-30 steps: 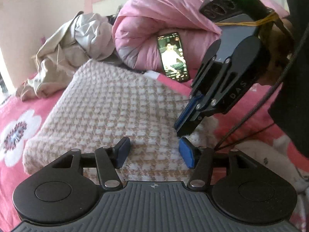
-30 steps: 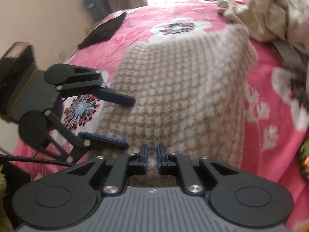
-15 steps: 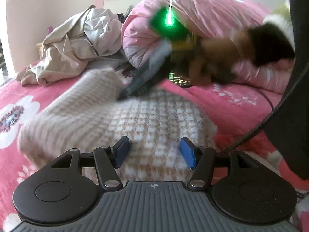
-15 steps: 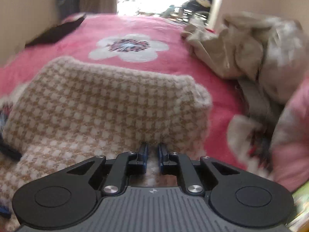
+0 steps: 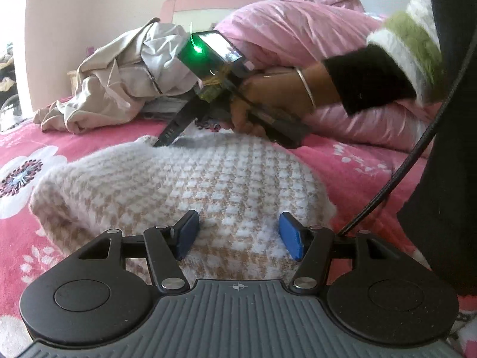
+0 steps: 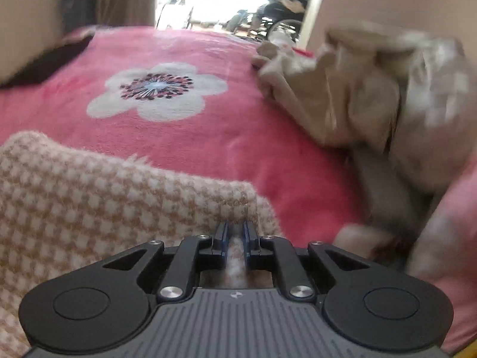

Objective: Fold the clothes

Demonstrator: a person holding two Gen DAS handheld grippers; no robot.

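Observation:
A beige-and-white checked knit sweater (image 5: 232,179) lies folded on the pink floral blanket (image 5: 372,164). My left gripper (image 5: 238,235) hangs just over the sweater's near edge, open, its blue pads wide apart with only the knit surface below them. A person's hand (image 5: 268,95) holds my right gripper (image 5: 164,140) at the sweater's far edge, tips down on the fabric. In the right wrist view my right gripper (image 6: 235,238) is shut on a pinch of the sweater (image 6: 104,203) near its corner, with knit showing between the narrow pads.
A crumpled beige jacket (image 5: 119,89) lies beyond the sweater, also on the right as the beige jacket (image 6: 357,95). A pink duvet (image 5: 298,29) is heaped at the headboard. A black cable (image 5: 417,143) runs along the right. A dark garment (image 6: 50,62) lies at the bed's far left.
My right gripper swung from beside the left gripper across to the sweater's far edge, taking the fabric with it. The phone is now hidden. The left gripper stayed in place.

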